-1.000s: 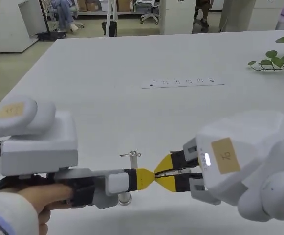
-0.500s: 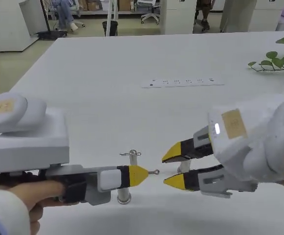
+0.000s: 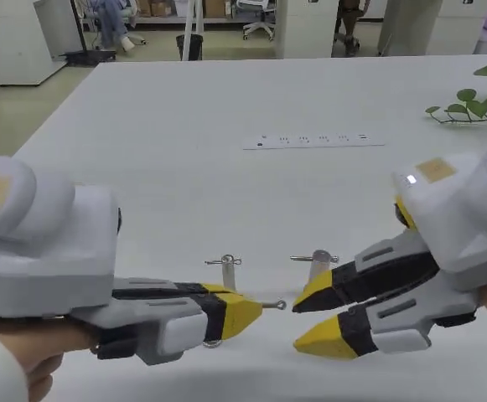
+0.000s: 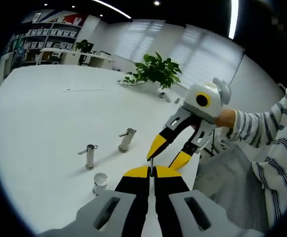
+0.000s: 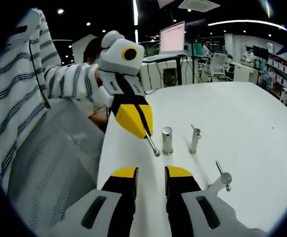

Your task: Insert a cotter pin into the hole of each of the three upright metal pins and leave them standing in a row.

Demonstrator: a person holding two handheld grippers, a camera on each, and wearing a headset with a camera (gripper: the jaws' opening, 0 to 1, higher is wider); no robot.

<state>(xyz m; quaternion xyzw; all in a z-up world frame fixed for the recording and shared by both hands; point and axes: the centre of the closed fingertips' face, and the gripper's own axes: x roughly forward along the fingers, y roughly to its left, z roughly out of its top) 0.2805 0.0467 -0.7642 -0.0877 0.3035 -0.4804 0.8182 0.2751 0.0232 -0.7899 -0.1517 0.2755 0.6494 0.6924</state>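
Our left gripper [image 3: 247, 311] was clenched on a cotter pin [image 3: 270, 306] whose long axis lay level, pointing toward the right of the head view at the spread, empty jaws of our right gripper [image 3: 306, 325]. The bare metal pin [image 4: 100, 183] stood at the lower left of the left gripper view, just beside that gripper's tips, so the left was nearer. The middle fitted pin [image 4: 90, 156] and far fitted pin [image 4: 126, 139] stood beyond it, with open white table [image 3: 226, 193] around

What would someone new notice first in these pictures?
Two yellow-tipped grippers face each other low over the white table: the left gripper shut on a cotter pin, the right gripper open. By them stand three metal pins, two already holding cotter pins, the bare pin nearest the left gripper.
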